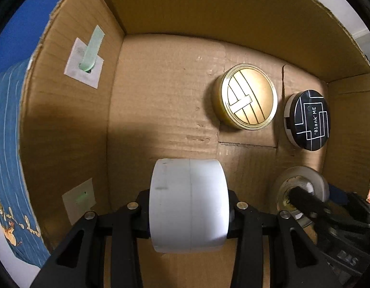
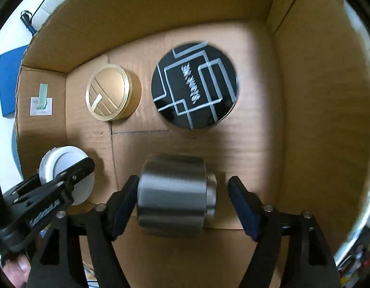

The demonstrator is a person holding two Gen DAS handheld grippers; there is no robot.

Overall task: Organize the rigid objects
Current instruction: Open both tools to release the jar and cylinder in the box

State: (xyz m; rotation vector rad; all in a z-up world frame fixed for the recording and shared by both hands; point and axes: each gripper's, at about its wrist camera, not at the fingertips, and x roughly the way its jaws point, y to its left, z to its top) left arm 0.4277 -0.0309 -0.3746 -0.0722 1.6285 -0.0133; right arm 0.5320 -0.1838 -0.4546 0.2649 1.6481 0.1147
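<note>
Lowering both jars into the cardboard box beside the gold tin: my left hand-held gripper is clamping the white jar; my right hand-held gripper is standing open around the steel jar, right pad clear.

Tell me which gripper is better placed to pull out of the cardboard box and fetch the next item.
Right. The right gripper has a visible gap beside the silver jar on the cardboard box floor, so it looks free to leave. The left gripper is clamped on the white jar.
</note>
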